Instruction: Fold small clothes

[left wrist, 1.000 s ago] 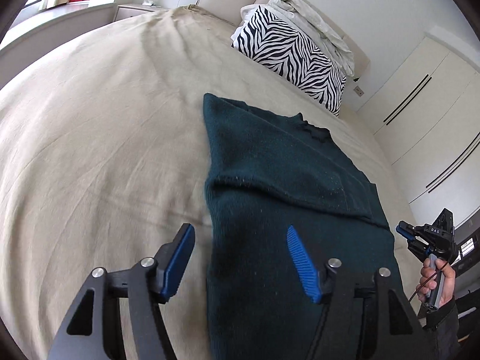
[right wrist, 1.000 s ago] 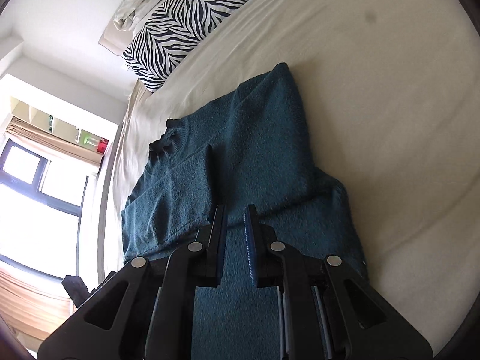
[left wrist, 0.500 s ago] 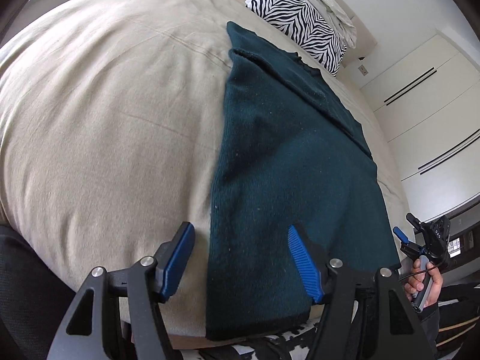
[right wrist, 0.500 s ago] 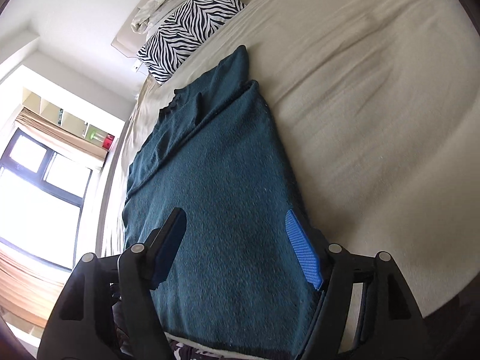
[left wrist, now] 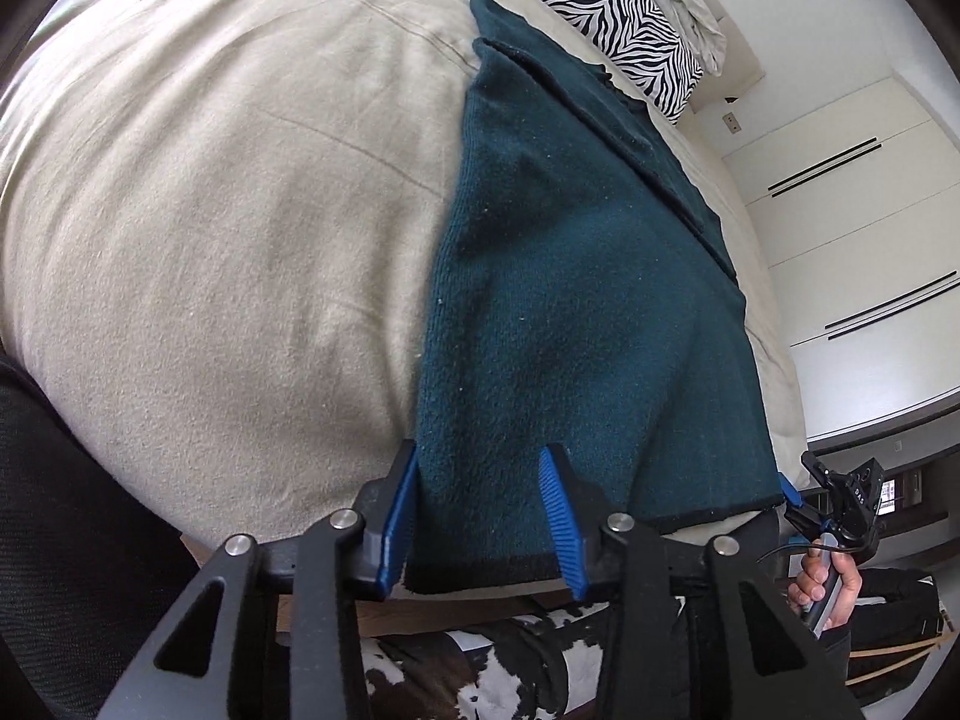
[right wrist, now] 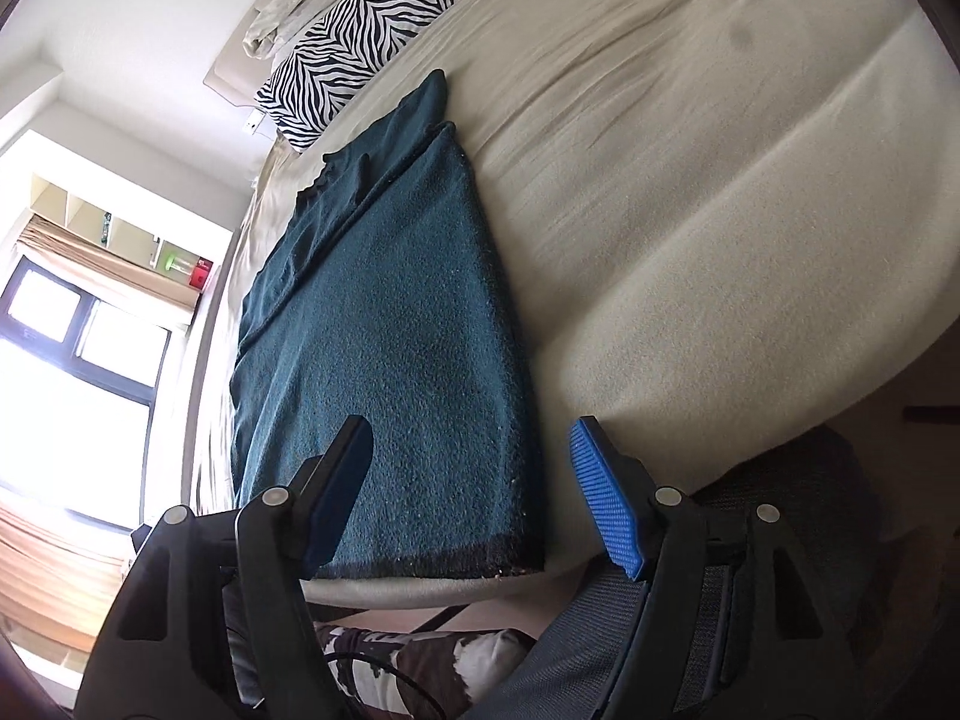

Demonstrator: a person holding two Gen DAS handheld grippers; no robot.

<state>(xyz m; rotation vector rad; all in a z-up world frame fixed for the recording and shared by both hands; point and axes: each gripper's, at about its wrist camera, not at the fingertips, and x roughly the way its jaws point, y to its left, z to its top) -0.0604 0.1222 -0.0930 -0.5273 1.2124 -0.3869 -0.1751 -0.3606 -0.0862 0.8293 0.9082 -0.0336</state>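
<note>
One teal sweater [left wrist: 576, 300], two hand-held grippers, seemingly.

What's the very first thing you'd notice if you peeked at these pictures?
A big dark green sweater lies flat on the beige bed, its bottom edge at the near edge. A zebra-striped pillow sits at the far end by the headboard. The left gripper is closing on the sweater's bottom corner; the right gripper is open over the other corner.

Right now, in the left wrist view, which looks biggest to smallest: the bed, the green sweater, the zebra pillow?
1. Bed
2. Green sweater
3. Zebra pillow, though it lies farthest from the camera, so it looks smaller than it is.
</note>
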